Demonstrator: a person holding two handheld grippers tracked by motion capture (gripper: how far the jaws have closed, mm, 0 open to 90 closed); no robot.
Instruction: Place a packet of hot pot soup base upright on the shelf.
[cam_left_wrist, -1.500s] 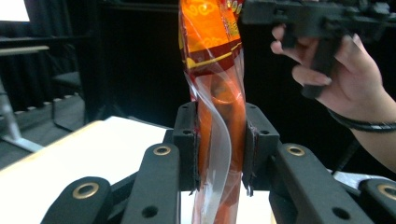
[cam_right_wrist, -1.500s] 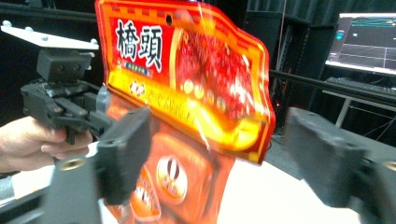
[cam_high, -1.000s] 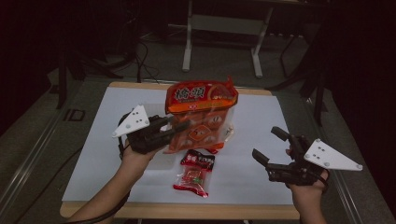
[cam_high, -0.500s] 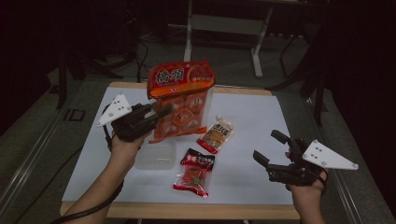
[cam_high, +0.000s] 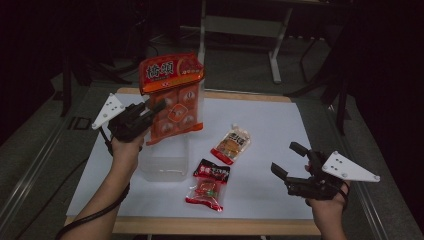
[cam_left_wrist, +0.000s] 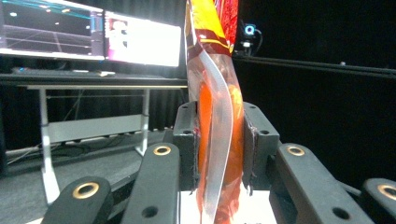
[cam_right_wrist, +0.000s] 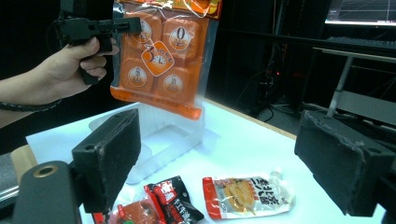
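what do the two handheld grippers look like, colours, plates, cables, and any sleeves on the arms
Both are black, pistol-style tools. The left gripper and right gripper each carry a pale grey three-cornered plate with small holes. Their jaws are blocky, dark and foam-faced, on linkage arms with brass-ringed pivots. A black cable trails from the left one along the forearm. No sleeves show on the forearms.

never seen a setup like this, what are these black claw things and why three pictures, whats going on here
A person holds a hand-held gripper in each hand. One picture looks down from above the table; the other two come from cameras riding on each gripper. The left gripper is shut on a big orange snack bag, holding it upright over a clear plastic tub. The right gripper waits open and empty. Two small packets lie on the white table: an orange pouch and a red and black packet.
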